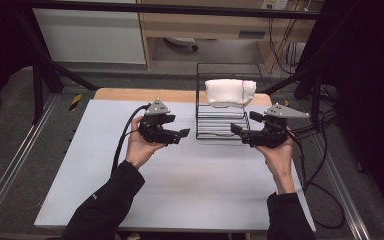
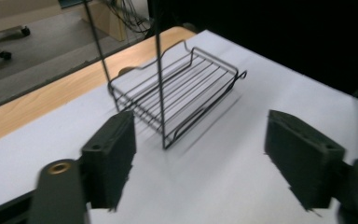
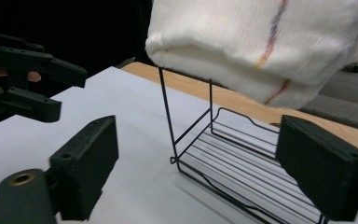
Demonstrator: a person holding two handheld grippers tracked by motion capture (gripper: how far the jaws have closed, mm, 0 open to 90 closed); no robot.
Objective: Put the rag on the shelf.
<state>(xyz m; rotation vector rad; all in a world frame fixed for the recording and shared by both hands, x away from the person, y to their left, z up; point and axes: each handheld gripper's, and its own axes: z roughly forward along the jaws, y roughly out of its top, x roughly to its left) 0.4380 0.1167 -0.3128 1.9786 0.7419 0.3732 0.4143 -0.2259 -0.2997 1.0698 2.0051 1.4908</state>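
Both hand-held grippers standing apart, gripping nothing — left hand-held gripper (image 1: 179, 134), right hand-held gripper (image 1: 243, 122) flanking wire rack (image 1: 220, 127). Folded towel (image 1: 230, 92) resting on top rail — likely sliding off if rack is getting nudged.

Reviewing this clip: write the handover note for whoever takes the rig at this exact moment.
Left gripper: open, nothing between the jaws, held over the table left of the wire rack.
Right gripper: open, nothing held, at the rack's right side, jaws pointing toward it.
Folded white towel: lying on the rack's upper level, with a coloured stripe near its right end. The rack's lower shelf is bare.
The rack stands at the far side of the white table.
Done: towel appears placed on the rack, both grippers free of it.
Left: probably only drawing both hands back; check the towel sits steady.
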